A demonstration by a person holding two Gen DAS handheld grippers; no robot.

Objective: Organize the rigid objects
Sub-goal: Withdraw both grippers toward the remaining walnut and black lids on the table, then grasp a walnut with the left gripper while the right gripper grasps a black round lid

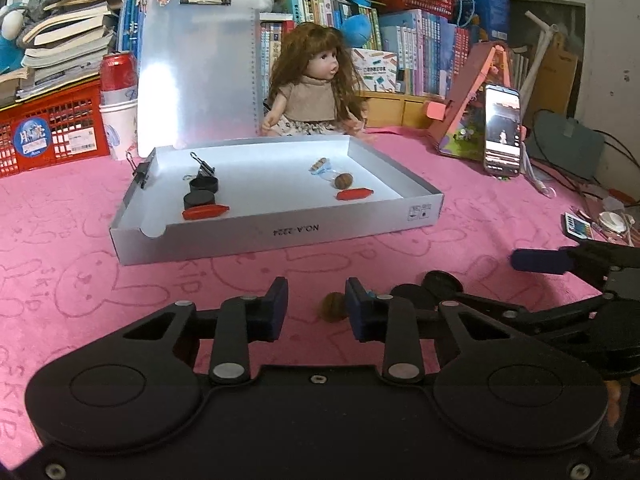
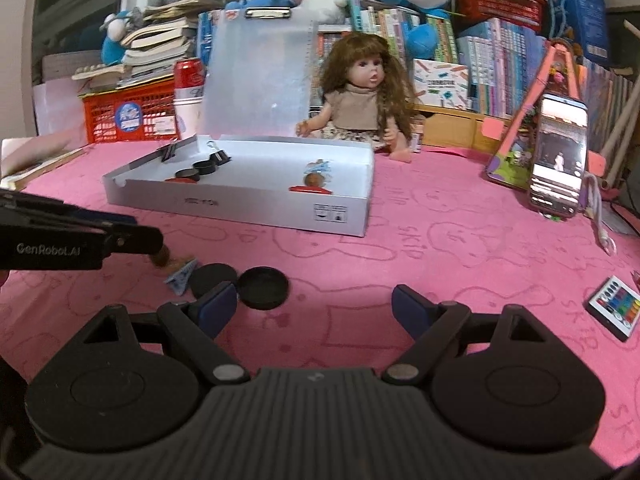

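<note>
So the target here looks like the walnut (image 1: 333, 307) sitting on the pink cloth (image 1: 280, 272), on the near side of the white tray (image 1: 276, 236) and well apart from it. The left gripper (image 1: 317, 309) has its jaws part closed around the nut: the right pad looks like it's touching, the left pad isn't on it yet, so no real clamp. The right gripper (image 2: 313, 305) hangs with jaws wide apart and nothing between them, its left finger just beside the 2 black lids (image 2: 262, 287) that lie right of the walnut. My guess on handling: the nut is light, hard and round with a ridged shell, so it'll roll or squirt out if pinched off-centre; grab it across the widest part, pads square on
</note>
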